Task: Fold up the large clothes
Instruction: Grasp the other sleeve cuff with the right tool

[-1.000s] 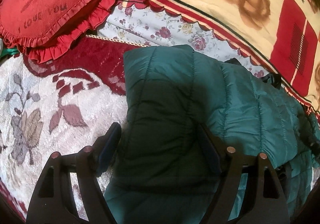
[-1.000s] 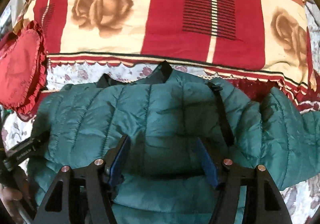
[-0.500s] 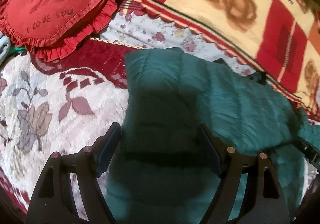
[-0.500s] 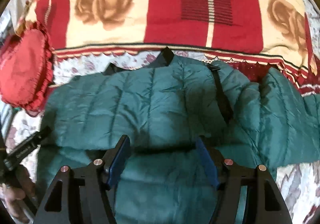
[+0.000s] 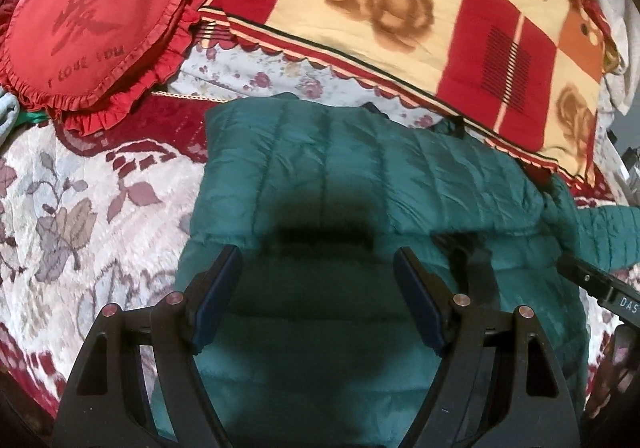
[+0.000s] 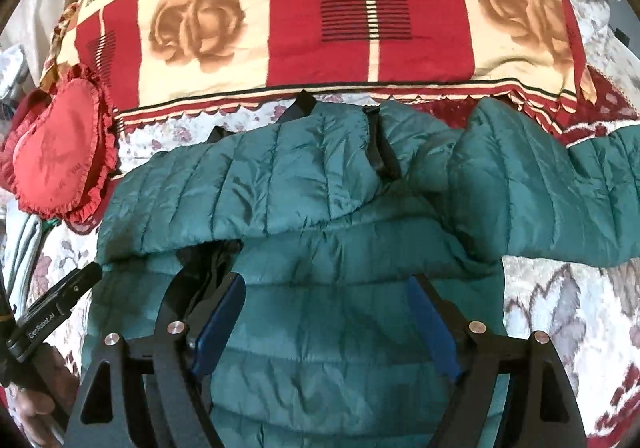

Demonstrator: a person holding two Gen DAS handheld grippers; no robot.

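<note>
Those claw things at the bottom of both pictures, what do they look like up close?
Each claw is a black plastic frame with triangular cut-outs and round silver rivets, ending in two flat blue pads. The left claw and right claw look identical. In the right wrist view the left claw's side carries white lettering that reads "GenRobot.AI". No cables or sleeves show.

The floral bedspread (image 5: pixel 80 207) carries the green quilted jacket (image 5: pixel 360 175), heart cushion (image 5: pixel 92 31) and rose-patterned blanket (image 6: pixel 368 19).

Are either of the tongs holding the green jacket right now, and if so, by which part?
Nothing is held. The left tongs and right tongs both stand open above the green jacket.
</note>
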